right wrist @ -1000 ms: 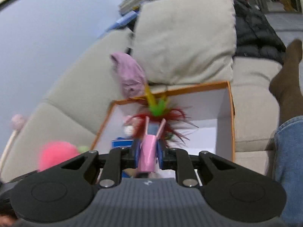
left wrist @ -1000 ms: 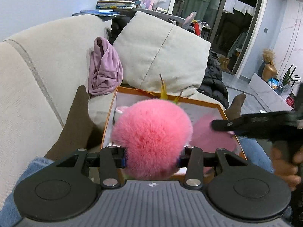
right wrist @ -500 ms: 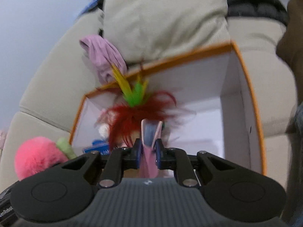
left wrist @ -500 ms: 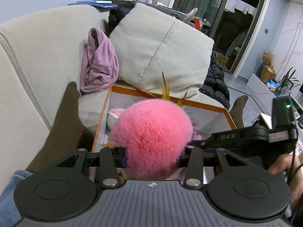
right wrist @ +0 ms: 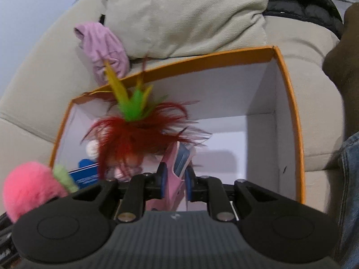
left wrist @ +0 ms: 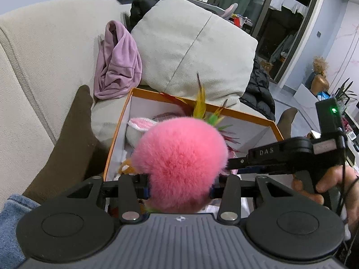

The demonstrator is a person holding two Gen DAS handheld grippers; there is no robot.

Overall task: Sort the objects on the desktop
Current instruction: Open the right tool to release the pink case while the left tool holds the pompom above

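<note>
A fluffy pink pom-pom [left wrist: 179, 159] fills the left wrist view, and my left gripper [left wrist: 179, 190] is shut on it just above the near edge of an orange-rimmed white box [left wrist: 116, 132]. In the right wrist view my right gripper [right wrist: 175, 179] is shut on a flat pink piece [right wrist: 172, 174] with a blue face. A tuft of red, green and yellow feathers [right wrist: 134, 132] spreads beyond it over the box [right wrist: 289, 89]. The pom-pom [right wrist: 29, 183] shows at the lower left there.
The box sits on a beige sofa, with a grey cushion [left wrist: 190, 51] and a purple cloth [left wrist: 119, 67] behind it. A dark socked foot [left wrist: 69, 139] lies left of it. Inside are a white-pink plush [left wrist: 139, 127] and a blue packet [right wrist: 86, 174]. A black jacket [left wrist: 258, 92] is at right.
Both grippers have sunk toward the box. The right one has come in over its open top with the feathers, and both grips are unchanged.
</note>
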